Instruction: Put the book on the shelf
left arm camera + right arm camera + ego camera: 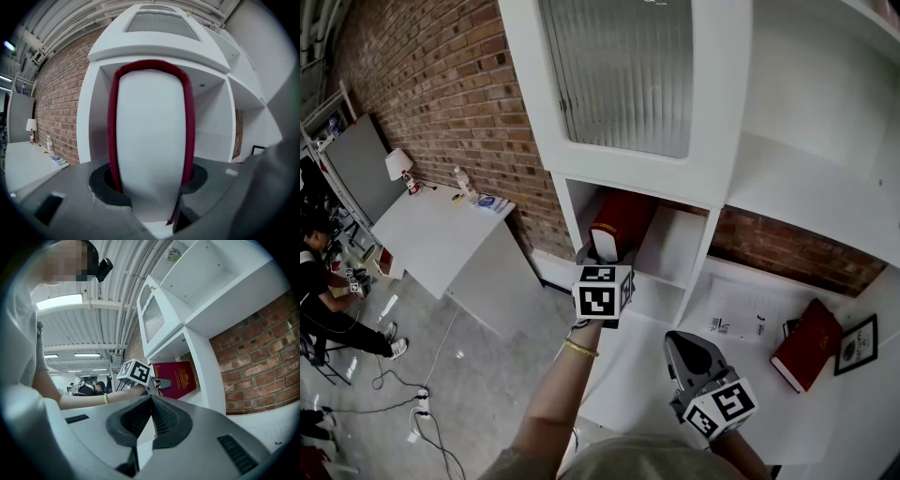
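A dark red book [622, 220] with white page edges [150, 126] stands upright inside the white shelf's lower compartment [673, 246]. My left gripper [605, 255] is shut on the book's near edge, one jaw on each red cover [187, 140]. In the right gripper view the book's gold-stamped cover [177, 378] shows past the left gripper's marker cube [135, 371]. My right gripper [692, 353] hangs lower and to the right, away from the shelf. Its jaws [150, 414] are shut with nothing held.
A second red book [806, 344] lies on the white desk surface at right, beside a framed picture [857, 344] and a printed sheet [739, 321]. A white table [431, 234] stands by the brick wall at left. A seated person [317, 281] and floor cables [417, 398] are far left.
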Demonstrator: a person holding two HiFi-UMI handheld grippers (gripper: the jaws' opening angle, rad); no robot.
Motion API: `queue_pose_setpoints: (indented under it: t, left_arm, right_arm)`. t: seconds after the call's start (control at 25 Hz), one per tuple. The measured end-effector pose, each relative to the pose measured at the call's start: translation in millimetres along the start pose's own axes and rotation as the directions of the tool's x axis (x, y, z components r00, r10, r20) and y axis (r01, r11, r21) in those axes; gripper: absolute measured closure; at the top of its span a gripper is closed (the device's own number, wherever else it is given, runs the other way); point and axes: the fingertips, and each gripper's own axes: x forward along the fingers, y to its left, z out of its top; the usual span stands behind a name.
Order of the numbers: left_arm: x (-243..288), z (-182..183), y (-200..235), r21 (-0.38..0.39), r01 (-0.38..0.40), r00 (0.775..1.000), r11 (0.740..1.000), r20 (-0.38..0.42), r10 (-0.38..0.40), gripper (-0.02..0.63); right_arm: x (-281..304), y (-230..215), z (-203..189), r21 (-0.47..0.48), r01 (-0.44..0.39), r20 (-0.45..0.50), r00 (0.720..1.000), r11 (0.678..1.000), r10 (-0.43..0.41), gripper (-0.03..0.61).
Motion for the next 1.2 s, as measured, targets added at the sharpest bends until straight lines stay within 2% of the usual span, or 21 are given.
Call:
queue_pose_setpoints:
  t: [0.4,0.64,1.2]
  left_arm:
    - [3.8,2.4,0.2,-0.005,-0.003,1.0,1.0,0.025,0.003,0.379]
    - [0.2,-1.2,-1.0,-0.008,0.008,1.0,1.0,0.017,-0.008,0.353]
    - [-38.3,8.7,-3.7,0.002,0.018,0.998,1.0,0.061,-0.018,0.331]
  right_arm:
    - [-0.4,2.4,-1.8,0.001,0.001,-0.006,1.0,1.0,-0.001,0.571]
    - [-1.9,2.1,-3.3,-0.002,0.003,-0.008,1.0,1.0,-0.003,0.571]
    - [3.2,20.8,-6.2,-0.004,-0.02,-0.013,1.0,1.0,0.02,0.572]
